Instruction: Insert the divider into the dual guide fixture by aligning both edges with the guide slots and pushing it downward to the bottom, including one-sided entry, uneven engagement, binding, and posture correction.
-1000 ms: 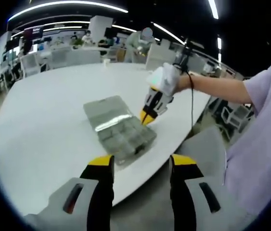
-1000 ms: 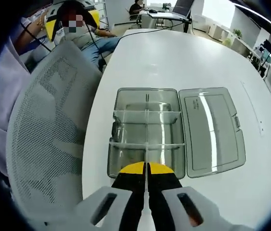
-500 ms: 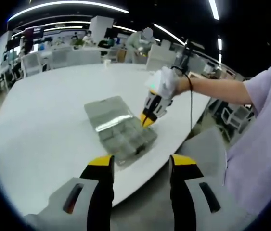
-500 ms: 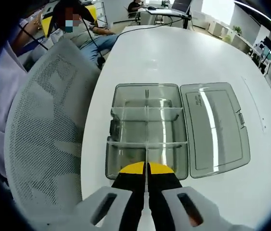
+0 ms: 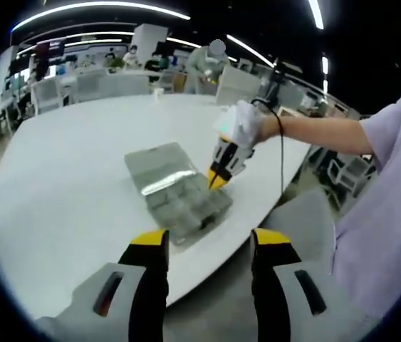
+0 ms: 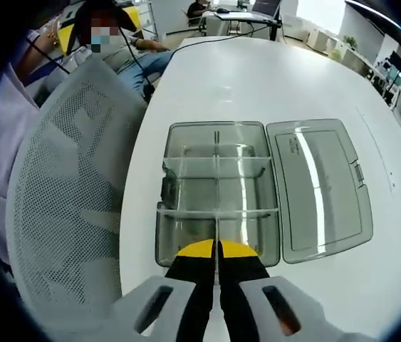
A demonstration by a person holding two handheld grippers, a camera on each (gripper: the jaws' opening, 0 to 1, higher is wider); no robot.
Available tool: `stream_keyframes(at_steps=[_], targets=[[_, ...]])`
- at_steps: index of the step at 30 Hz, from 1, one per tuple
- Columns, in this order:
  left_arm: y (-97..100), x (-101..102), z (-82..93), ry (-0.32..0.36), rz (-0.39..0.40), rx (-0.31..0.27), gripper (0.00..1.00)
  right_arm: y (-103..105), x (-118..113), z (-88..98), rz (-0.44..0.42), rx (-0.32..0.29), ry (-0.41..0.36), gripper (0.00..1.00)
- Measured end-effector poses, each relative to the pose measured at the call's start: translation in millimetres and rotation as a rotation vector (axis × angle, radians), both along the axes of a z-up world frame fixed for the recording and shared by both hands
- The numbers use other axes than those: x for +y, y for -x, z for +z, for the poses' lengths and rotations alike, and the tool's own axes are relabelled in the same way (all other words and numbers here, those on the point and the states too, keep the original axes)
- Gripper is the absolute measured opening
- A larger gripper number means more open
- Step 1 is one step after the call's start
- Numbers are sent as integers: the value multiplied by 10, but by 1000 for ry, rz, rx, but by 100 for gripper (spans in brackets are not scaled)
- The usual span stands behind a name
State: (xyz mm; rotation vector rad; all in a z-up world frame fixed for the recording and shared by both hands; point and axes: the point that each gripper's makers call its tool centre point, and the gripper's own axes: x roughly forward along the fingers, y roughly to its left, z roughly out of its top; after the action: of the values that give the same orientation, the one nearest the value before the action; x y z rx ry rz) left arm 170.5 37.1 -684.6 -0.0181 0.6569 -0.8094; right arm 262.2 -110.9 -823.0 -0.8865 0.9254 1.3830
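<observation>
A clear compartment box (image 6: 218,192) lies open on the white table (image 6: 257,78), its lid (image 6: 321,189) folded flat to the right. Cross dividers stand seated inside it. My right gripper (image 6: 216,249) is shut on a thin clear divider (image 6: 216,229), held edge-on over the near middle compartment wall. In the left gripper view the box (image 5: 182,199) and lid (image 5: 157,165) sit near the table's edge, and the right gripper (image 5: 216,182), held by a gloved hand, points down at the box's near rim. My left gripper (image 5: 207,246) hangs open off the table edge, holding nothing.
A white mesh chair (image 6: 65,199) stands close against the table edge left of the box, also seen as the chair (image 5: 307,214). A seated person (image 6: 115,50) is behind it. A cable (image 6: 207,39) crosses the far table. More desks and chairs (image 5: 100,82) fill the room beyond.
The right gripper view has edged slightly closer over the box, with the divider still gripped. The left gripper has stayed still.
</observation>
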Motion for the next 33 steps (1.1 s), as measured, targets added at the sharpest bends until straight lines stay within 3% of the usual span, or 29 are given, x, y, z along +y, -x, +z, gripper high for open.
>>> stream_keyframes(at_steps=[33], targets=[[11, 32, 1, -6, 7, -3, 44, -2, -2, -79, -27, 9, -5, 0]])
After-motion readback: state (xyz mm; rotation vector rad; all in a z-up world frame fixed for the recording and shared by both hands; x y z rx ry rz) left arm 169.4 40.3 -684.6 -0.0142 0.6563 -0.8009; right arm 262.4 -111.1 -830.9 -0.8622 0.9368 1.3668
